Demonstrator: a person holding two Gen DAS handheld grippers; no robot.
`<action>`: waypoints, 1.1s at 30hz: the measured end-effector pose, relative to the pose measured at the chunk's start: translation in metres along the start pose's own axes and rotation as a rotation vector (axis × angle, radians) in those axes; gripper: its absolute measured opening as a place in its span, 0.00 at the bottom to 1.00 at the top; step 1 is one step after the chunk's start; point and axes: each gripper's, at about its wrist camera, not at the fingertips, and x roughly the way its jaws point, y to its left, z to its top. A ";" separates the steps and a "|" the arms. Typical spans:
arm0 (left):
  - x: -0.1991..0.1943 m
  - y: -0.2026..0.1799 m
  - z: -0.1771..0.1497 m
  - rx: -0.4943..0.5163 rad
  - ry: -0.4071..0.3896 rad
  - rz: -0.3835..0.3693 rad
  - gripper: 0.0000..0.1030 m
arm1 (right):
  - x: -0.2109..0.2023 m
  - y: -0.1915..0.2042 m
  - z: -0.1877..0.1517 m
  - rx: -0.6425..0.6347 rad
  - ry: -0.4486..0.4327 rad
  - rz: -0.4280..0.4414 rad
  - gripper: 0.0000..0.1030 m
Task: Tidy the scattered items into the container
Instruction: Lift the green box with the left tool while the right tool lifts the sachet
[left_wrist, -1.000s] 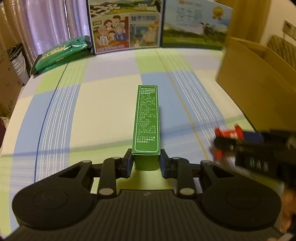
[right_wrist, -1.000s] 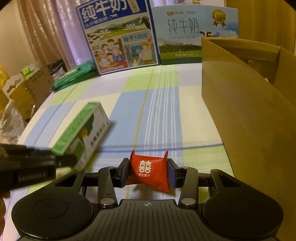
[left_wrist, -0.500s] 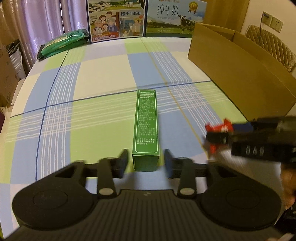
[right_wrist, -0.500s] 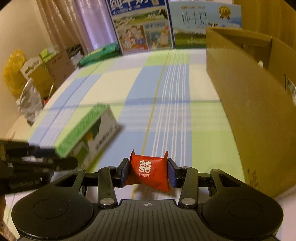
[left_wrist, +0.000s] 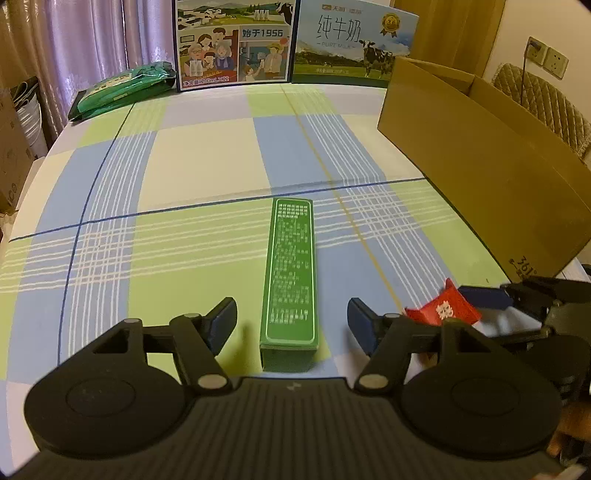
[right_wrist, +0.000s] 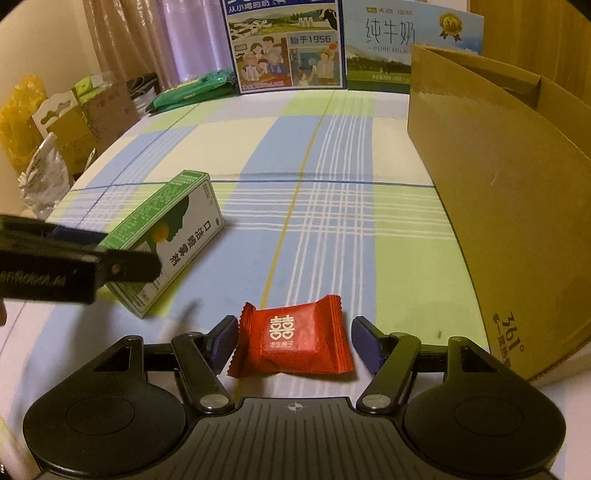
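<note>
Fingers (left_wrist: 221, 325) of the left gripper (left_wrist: 291, 325), earlier clamped on the green box (left_wrist: 291, 273), are now being held spread; likewise the right gripper (right_wrist: 293, 341) around the red candy (right_wrist: 291, 341). Both items are lying on the desk (right_wrist: 332, 229), near the cardboard box (right_wrist: 517, 206), with open cloth ahead.

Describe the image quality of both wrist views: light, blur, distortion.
Left wrist view: dim warm light, strong fisheye bending of the tablecloth lines; the green box is sharp, the right gripper at the edge slightly soft. Right wrist view: same warm cast, the cardboard box wall bows; the red candy is crisp, the left gripper blurred.
</note>
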 end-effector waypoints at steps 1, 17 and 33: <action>0.002 0.000 0.001 -0.001 0.001 0.000 0.60 | 0.000 0.003 -0.001 -0.017 0.001 -0.006 0.63; 0.028 -0.009 0.010 0.050 0.047 0.025 0.32 | -0.001 0.005 0.000 -0.005 -0.015 0.023 0.40; 0.026 -0.006 0.009 0.049 0.056 0.019 0.25 | -0.001 0.013 -0.001 -0.068 -0.047 -0.031 0.69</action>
